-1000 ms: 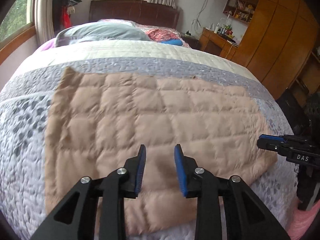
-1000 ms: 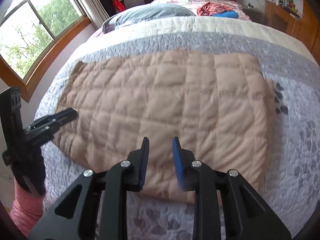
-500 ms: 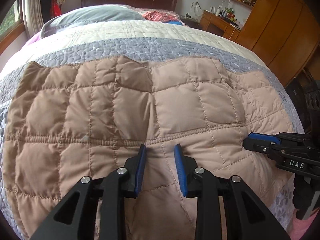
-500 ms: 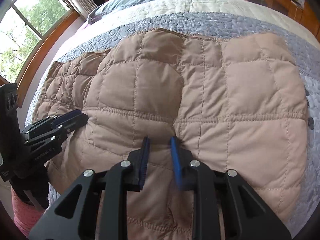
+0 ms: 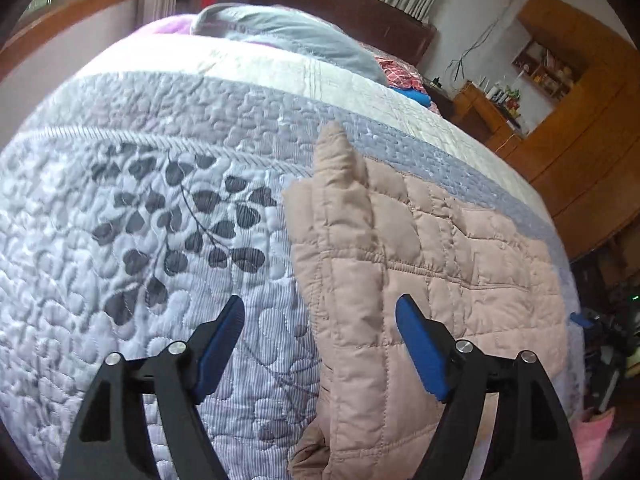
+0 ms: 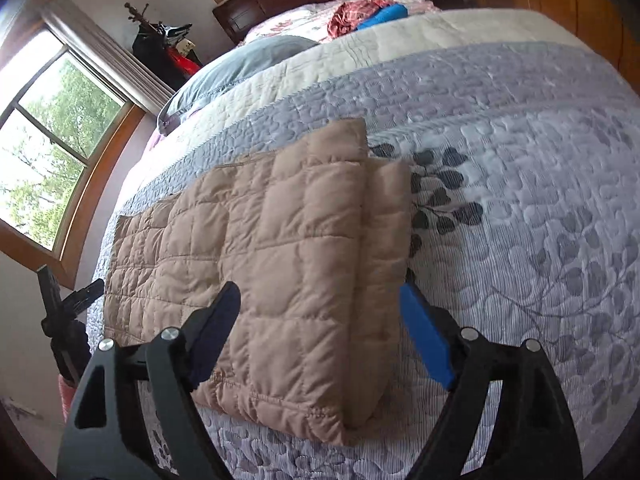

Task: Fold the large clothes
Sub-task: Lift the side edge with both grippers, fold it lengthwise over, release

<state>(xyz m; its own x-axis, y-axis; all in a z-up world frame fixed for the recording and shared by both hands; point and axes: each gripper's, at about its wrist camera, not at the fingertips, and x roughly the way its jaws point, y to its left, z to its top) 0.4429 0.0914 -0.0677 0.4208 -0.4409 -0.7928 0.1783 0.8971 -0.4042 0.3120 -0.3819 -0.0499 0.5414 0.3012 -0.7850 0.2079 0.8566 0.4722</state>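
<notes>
Fold laid down, both grippers letting go

The left gripper (image 5: 320, 344) is opening, nothing pinched, over the tan quilted garment's (image 5: 420, 280) edge at lower centre. The right gripper (image 6: 320, 328) is likewise spreading above its doubled edge (image 6: 380, 240); before lifting, layers should be squared on the floral bedspread (image 6: 540, 220).

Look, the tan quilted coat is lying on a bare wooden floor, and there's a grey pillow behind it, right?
Not a floor. The coat lies on a bed, on a quilted bedspread with a grey leaf pattern, as the right wrist view shows. The grey pillow is behind it, as you said.
</notes>
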